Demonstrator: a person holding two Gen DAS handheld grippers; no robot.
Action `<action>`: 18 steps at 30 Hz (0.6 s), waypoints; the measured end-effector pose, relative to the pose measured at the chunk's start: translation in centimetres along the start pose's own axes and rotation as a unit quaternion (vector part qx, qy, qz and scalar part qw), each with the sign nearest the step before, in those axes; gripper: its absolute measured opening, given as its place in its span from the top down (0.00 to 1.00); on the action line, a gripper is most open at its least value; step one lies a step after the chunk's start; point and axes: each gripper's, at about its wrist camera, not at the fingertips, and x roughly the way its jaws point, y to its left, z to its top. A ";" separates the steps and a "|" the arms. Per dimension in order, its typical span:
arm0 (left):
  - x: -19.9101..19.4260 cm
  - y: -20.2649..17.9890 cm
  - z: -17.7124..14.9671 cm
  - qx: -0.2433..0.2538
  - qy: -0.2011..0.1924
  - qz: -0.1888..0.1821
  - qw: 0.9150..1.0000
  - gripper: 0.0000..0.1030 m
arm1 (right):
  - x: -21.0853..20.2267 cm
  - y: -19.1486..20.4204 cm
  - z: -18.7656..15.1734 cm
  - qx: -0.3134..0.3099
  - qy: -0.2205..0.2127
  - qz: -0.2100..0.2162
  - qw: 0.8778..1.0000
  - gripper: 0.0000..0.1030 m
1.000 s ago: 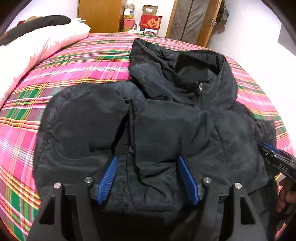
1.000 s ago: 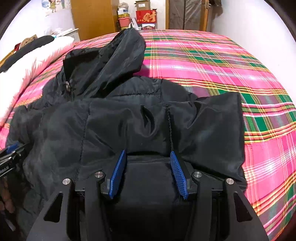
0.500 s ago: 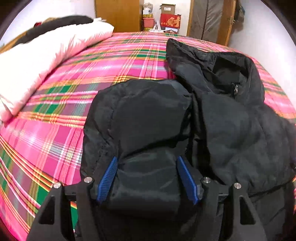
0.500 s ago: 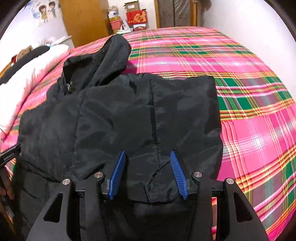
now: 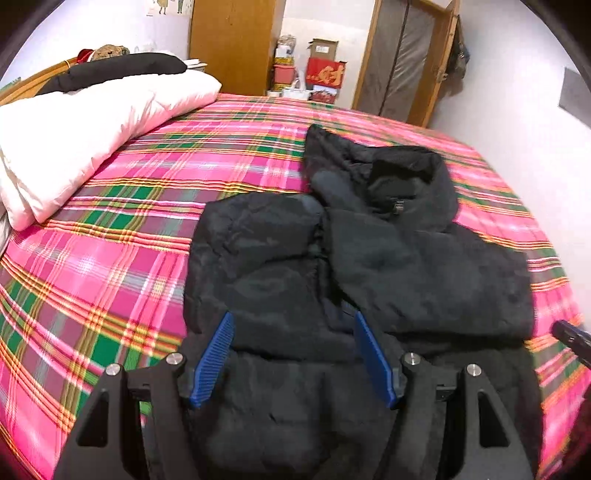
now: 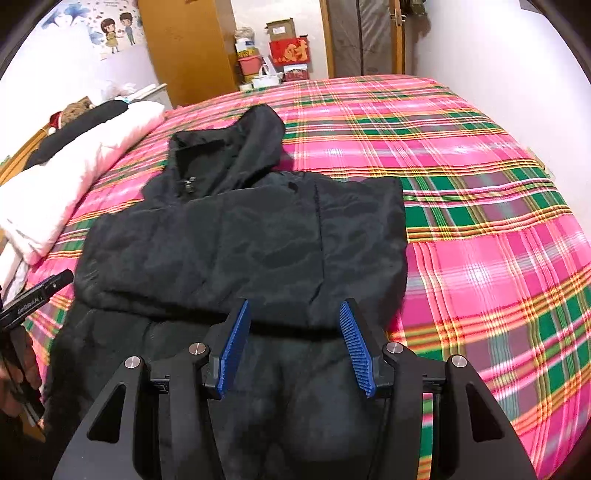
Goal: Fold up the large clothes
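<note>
The left gripper (image 5: 293,354) is seen with its blue pads (image 5: 212,363) spread wide and nothing clasped between them, held above the near part of the black jacket (image 5: 369,280). The right gripper (image 6: 293,345) is likewise spread wide with nothing between its pads, held over the jacket's lower portion (image 6: 258,369). The jacket is laid on the plaid bedspread (image 5: 129,258) toward the near edge of the bed, with both sleeves folded in across the body and the hood (image 6: 258,136) pointed toward the far edge. In the right wrist view the other tool's tip (image 6: 35,299) is seen at the jacket's left side. A white duvet (image 5: 85,129) is piled along the bed's left edge, with a dark garment (image 5: 118,70) laid upon it. Beyond the far edge a wooden wardrobe (image 5: 236,44), a red box (image 5: 327,72) among stacked cartons, and a wood-framed door (image 5: 406,59) are seen. A cartoon sticker (image 6: 116,31) is fixed to the wall.
</note>
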 end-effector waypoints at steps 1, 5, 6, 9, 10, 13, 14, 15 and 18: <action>-0.7 -0.4 -0.1 0.006 -0.002 -0.004 1.000 0.33 | -0.4 0.3 0.0 0.001 -0.003 0.003 1.000 0.50; -2.0 -1.6 1.3 0.029 -0.009 -0.017 0.999 0.32 | -0.5 1.3 1.8 0.012 -0.008 0.026 1.000 0.50; -2.0 -1.9 2.0 0.032 -0.010 -0.021 0.999 0.32 | -0.4 1.5 2.3 0.014 -0.009 0.032 0.999 0.50; -1.7 -2.5 4.6 0.041 -0.017 -0.028 0.999 0.32 | 0.5 2.5 4.4 0.011 -0.011 0.043 0.999 0.50; -1.2 -2.7 5.8 0.044 -0.019 -0.028 0.998 0.32 | 1.0 2.9 5.2 0.008 -0.011 0.042 0.999 0.50; 0.6 -3.0 8.8 0.048 -0.020 -0.031 0.998 0.32 | 2.4 3.5 7.7 0.004 -0.012 0.045 0.999 0.50; 1.3 -3.1 9.7 0.046 -0.019 -0.033 0.998 0.32 | 3.3 3.7 9.1 0.003 -0.014 0.049 0.999 0.50; 2.2 -3.1 10.7 0.044 -0.017 -0.035 0.998 0.32 | 3.9 3.7 10.0 0.004 -0.015 0.048 0.999 0.50; 4.9 -3.2 13.4 0.040 -0.009 -0.039 0.998 0.32 | 6.2 3.7 12.8 0.008 -0.014 0.049 0.999 0.50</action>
